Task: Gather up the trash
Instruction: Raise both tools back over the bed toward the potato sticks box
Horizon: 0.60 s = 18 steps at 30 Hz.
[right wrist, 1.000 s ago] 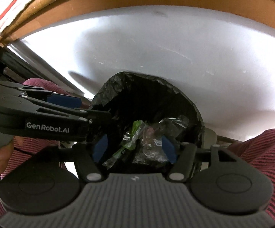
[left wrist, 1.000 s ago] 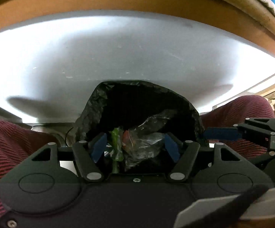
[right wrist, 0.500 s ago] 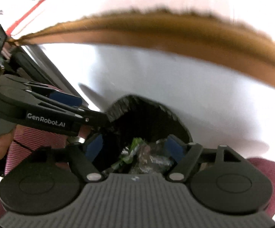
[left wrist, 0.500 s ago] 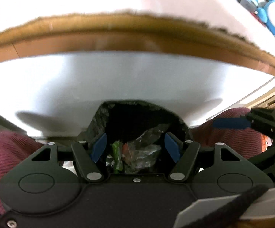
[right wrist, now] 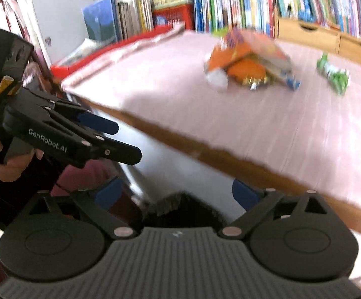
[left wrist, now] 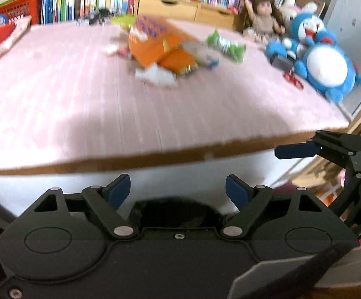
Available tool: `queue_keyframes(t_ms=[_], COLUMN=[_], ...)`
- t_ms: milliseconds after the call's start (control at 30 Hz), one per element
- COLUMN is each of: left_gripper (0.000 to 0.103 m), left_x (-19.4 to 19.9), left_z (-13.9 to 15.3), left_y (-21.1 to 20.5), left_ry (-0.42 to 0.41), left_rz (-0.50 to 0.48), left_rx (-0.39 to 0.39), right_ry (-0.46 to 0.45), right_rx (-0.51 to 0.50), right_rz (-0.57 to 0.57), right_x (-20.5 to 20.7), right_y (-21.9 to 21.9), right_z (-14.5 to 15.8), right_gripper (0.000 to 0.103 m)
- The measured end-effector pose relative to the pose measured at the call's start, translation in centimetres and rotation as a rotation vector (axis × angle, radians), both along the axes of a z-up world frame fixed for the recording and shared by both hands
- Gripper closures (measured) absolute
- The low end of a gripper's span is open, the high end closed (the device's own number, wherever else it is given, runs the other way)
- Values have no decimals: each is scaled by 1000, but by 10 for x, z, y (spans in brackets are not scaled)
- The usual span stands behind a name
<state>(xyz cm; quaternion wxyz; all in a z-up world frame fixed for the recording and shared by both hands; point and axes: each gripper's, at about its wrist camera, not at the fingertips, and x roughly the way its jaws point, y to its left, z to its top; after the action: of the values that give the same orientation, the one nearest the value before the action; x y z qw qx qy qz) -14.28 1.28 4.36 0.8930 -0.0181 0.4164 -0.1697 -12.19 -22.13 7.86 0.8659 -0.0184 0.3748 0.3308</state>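
Trash, a blurred heap of crumpled orange wrappers [left wrist: 164,49], lies far across the pink-covered worktop [left wrist: 80,104]. Both the left gripper [left wrist: 178,191] and right gripper [right wrist: 178,195] hang spread and empty above a black-lined bin [right wrist: 180,211] below the worktop's edge.

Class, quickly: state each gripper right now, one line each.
Left gripper: open, holding nothing.
Right gripper: open, holding nothing.

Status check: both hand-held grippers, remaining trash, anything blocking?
Left gripper open, empty. Right gripper open, empty. Orange wrappers and green wrapper on the pink mat; black bag below table edge. Nothing blocking.
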Motion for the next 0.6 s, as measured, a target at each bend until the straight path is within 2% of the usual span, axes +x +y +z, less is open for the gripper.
queue_keyframes(t_ms=[133,300,600], left_gripper=[19,17,13], left_x=[7,26,83], left_z=[20,31,38], left_y=[8,14,30], left_ry=[-64,-121,-203], left_rz=[14,51,166], left_rx=[-7,-17,-7], right_ry=[-66,-147,-217], right_rx=[13,6,31], right_rz=[-46,-144,-334], right_x=[10,24,72], right_y=[-11,-24,-49], right_z=[16,27,28], right_gripper=[1,0,0])
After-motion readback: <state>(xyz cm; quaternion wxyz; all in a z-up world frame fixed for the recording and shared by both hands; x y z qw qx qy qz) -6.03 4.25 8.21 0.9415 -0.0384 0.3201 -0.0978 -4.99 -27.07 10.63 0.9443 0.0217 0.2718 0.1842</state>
